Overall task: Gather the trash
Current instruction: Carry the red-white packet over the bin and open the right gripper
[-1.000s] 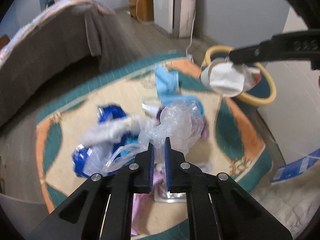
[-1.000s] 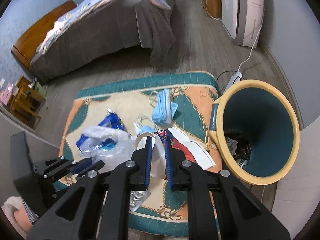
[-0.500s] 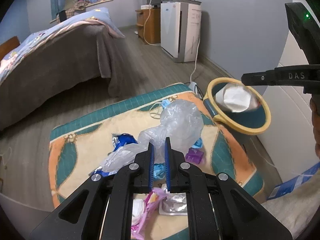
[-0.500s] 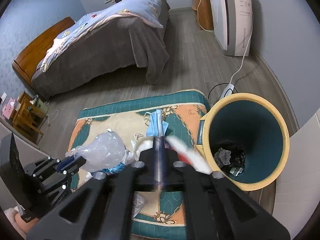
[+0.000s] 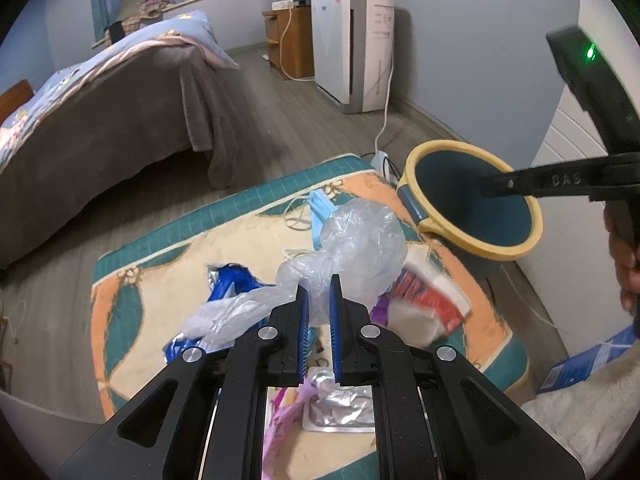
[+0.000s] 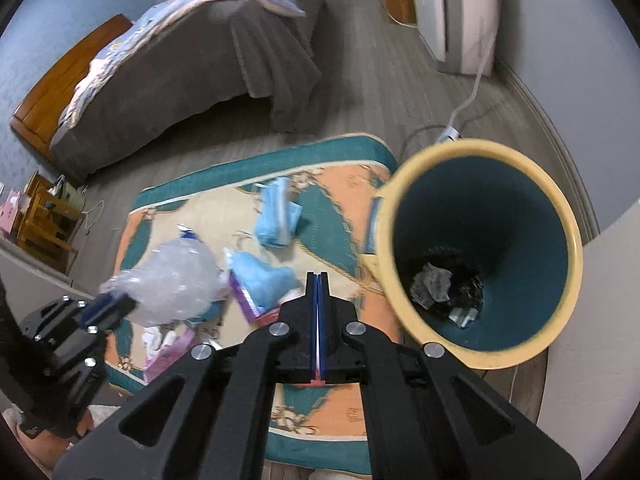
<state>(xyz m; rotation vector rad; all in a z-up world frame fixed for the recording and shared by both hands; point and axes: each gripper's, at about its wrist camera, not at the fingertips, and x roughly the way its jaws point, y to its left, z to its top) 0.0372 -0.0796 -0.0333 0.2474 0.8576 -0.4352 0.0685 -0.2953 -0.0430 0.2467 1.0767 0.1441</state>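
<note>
My left gripper (image 5: 318, 284) is shut on a crumpled clear plastic bag (image 5: 360, 240), held above the patterned rug (image 5: 168, 264); the bag also shows in the right wrist view (image 6: 176, 280). My right gripper (image 6: 318, 280) has its jaws pressed together with nothing between the tips; only a thin white and red sliver shows at their base. It sits beside the yellow-rimmed teal trash bin (image 6: 568, 240), which holds some trash (image 6: 436, 284). A white and red wrapper (image 5: 428, 300) lies blurred on the rug. Blue face masks (image 6: 276, 216), a blue foil wrapper (image 5: 228, 280) and a blister pack (image 5: 344, 408) lie there too.
A bed with a grey cover (image 5: 100, 128) stands at the left. A white air purifier (image 5: 352, 44) and its cable (image 5: 384, 120) stand by the far wall. The right gripper's arm (image 5: 560, 180) crosses over the bin (image 5: 472, 208). A small wooden stand (image 6: 44, 216) is at the far left.
The right gripper no longer holds the white and red wrapper, which now lies on the rug, and its jaws have closed. The left gripper has lifted the plastic bag higher.
</note>
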